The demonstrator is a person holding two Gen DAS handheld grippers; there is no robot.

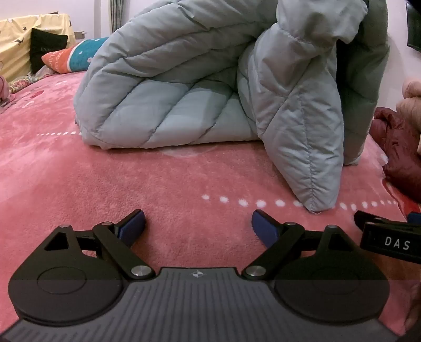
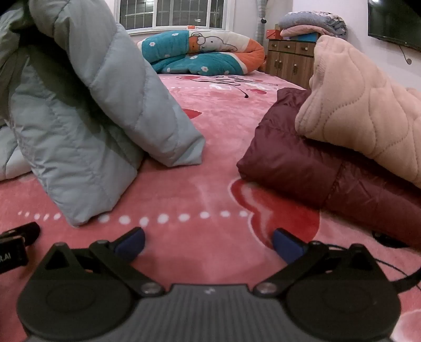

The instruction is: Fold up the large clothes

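Observation:
A pale blue-grey puffer coat [image 1: 200, 79] lies heaped on the pink bed cover [image 1: 131, 179], one sleeve [image 1: 302, 147] hanging down to the cover. The same coat [image 2: 79, 110] fills the left of the right wrist view, with a sleeve end [image 2: 173, 142] resting on the bed. My left gripper [image 1: 198, 223] hovers open just above the cover, short of the coat, nothing between its blue pads. My right gripper [image 2: 209, 243] is open too, over a red heart print, empty. The right gripper's body [image 1: 389, 236] shows at the left view's right edge.
A dark red puffer jacket [image 2: 315, 163] lies folded at right with a peach fleece garment [image 2: 368, 110] on top. A teal and orange quilt [image 2: 202, 52] sits at the far end of the bed. A wooden cabinet [image 2: 289, 58] and a wall screen [image 2: 394, 21] stand beyond.

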